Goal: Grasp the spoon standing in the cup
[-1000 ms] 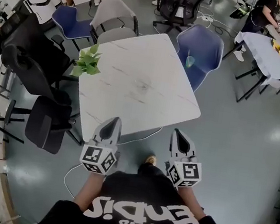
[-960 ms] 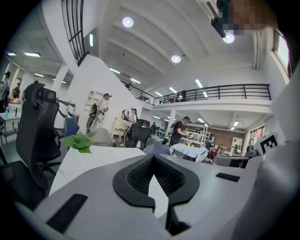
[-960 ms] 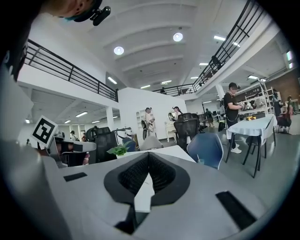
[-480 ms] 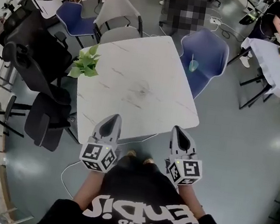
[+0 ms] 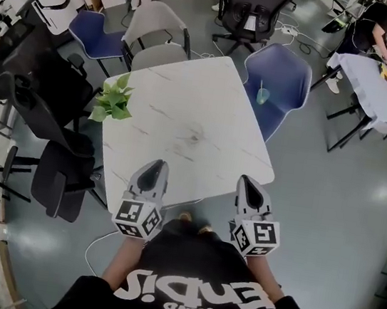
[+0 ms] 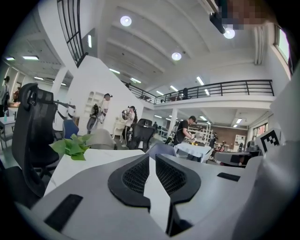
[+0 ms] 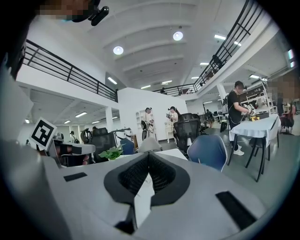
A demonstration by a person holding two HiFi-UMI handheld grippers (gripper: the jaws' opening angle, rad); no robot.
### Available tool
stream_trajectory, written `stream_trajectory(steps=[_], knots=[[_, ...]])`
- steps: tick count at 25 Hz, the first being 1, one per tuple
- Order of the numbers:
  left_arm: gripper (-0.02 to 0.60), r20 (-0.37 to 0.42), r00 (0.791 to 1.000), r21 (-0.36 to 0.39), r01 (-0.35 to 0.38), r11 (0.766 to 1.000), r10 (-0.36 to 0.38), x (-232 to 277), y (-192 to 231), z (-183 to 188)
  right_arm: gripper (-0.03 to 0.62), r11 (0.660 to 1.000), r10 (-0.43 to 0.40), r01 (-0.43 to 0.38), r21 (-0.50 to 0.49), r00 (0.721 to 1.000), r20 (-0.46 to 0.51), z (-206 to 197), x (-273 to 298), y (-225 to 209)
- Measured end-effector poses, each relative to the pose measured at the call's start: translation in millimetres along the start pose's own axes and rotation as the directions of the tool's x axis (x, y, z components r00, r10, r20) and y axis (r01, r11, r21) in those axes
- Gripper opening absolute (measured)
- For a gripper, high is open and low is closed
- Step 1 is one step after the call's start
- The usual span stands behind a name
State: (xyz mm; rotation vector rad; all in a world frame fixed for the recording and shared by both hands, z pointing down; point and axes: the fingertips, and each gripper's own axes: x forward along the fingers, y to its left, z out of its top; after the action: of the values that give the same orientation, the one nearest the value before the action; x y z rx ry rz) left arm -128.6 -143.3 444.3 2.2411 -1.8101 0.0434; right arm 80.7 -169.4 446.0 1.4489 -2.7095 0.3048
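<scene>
A small teal cup (image 5: 261, 94) with a thin spoon standing in it rests on the seat of a blue chair (image 5: 280, 80) at the far right side of the white marble table (image 5: 185, 113). Both grippers hover side by side over the table's near edge, far from the cup. My left gripper (image 5: 154, 168) (image 6: 152, 156) has a narrow slit between its jaws, which are opening, and nothing lies between them. My right gripper (image 5: 249, 186) (image 7: 148, 153) is shut and empty.
A green potted plant (image 5: 114, 99) (image 6: 72, 146) stands at the table's left edge. Black office chairs (image 5: 48, 114), a grey chair (image 5: 158, 30) and another blue chair (image 5: 96, 31) ring the table. A person works at a cloth-covered table (image 5: 371, 76) at the far right.
The table has drifted slightly closer in the head view as the person steps toward it. Both grippers keep their place in front of the body.
</scene>
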Motion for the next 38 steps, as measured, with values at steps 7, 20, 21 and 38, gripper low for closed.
stream_trajectory(steps=[7,20,21,38], knots=[[0.21,-0.009,0.999,-0.013,0.034,0.999,-0.034,24.2,12.4,-2.5,0.008,1.0,-0.026,0.026,-0.002,1.0,0.005,1.7,15.6,0.4],[0.213,-0.11,0.993,0.011,0.045,0.999,-0.043,71.1,34.5,-34.4,0.008,0.999,-0.051,0.051,0.001,0.999,-0.007,-0.8,22.8,1.5],[0.213,-0.118,0.992,0.008,0.045,0.999,-0.043,75.1,36.6,-37.8,0.008,0.999,-0.052,0.052,0.0,0.999,-0.007,-0.8,23.5,1.2],[0.18,-0.267,0.963,0.003,0.037,0.999,-0.035,140.8,53.3,-98.6,0.008,0.996,-0.091,0.091,0.001,0.996,-0.018,-6.6,18.2,-9.1]])
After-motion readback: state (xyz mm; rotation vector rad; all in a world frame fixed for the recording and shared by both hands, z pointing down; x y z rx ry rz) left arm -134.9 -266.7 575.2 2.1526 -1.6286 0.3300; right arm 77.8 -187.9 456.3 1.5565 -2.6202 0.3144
